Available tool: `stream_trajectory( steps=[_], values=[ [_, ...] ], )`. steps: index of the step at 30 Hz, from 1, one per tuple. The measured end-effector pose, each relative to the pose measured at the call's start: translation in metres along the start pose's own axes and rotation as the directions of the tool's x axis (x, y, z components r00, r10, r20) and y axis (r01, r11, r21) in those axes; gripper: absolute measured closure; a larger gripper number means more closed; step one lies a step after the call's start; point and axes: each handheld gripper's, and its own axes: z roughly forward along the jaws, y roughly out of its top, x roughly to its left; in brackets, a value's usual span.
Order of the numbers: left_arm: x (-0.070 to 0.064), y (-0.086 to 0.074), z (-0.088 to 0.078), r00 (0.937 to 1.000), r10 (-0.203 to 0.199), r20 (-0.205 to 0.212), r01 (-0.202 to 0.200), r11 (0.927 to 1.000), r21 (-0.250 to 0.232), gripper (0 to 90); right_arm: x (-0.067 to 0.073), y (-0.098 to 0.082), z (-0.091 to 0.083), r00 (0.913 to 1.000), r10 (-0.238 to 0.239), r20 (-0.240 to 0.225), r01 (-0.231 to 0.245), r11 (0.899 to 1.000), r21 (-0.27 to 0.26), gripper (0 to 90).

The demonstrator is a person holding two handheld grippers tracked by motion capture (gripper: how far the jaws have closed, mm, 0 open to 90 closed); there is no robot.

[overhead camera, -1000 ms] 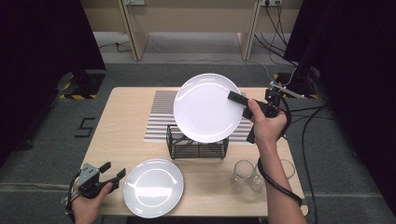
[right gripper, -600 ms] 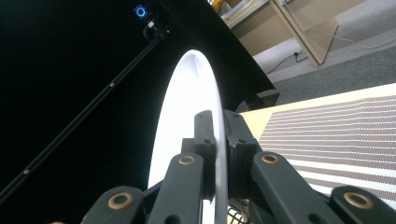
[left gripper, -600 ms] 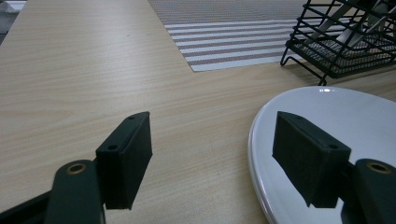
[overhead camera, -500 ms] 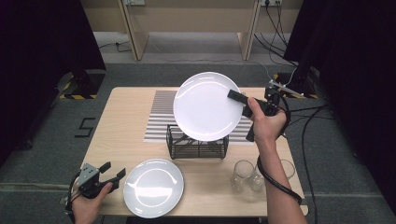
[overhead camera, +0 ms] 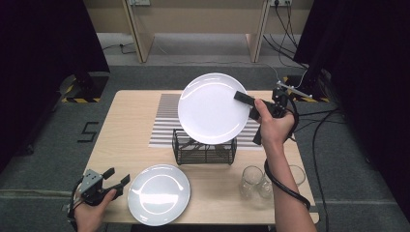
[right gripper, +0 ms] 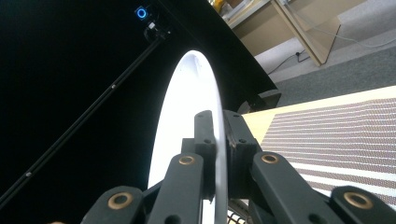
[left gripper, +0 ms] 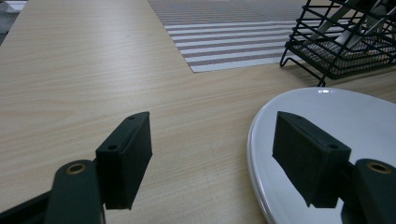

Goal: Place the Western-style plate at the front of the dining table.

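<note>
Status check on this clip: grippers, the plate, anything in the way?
Right gripper shut on raised plate, held on edge above wire rack. Left gripper open beside second plate. Glasses stand clear.

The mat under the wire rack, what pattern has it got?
The mat has thin grey-brown and white stripes; the left gripper view shows them best.

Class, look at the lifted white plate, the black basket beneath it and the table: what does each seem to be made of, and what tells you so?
Round white plate: probably glazed ceramic, glossy and opaque with bright highlights; melamine is possible.
Black wire basket: thin rods in an open grid, likely coated metal, matt.
Pale wooden table: light wood or wood-look laminate, fine straight grain, low sheen.
</note>
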Motion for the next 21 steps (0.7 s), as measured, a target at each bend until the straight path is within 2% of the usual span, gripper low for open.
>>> stream_trajectory(
  steps=[21],
  values=[
    [0.0003, 0.0004, -0.0001, 1.0000, 0.000, 0.002, 0.000, 1.0000, 0.000, 27.9, -0.0012, 0.0053, 0.0040, 0.9999, 0.009, 0.011, -0.009, 1.000, -0.004, 85.7]
  ],
)
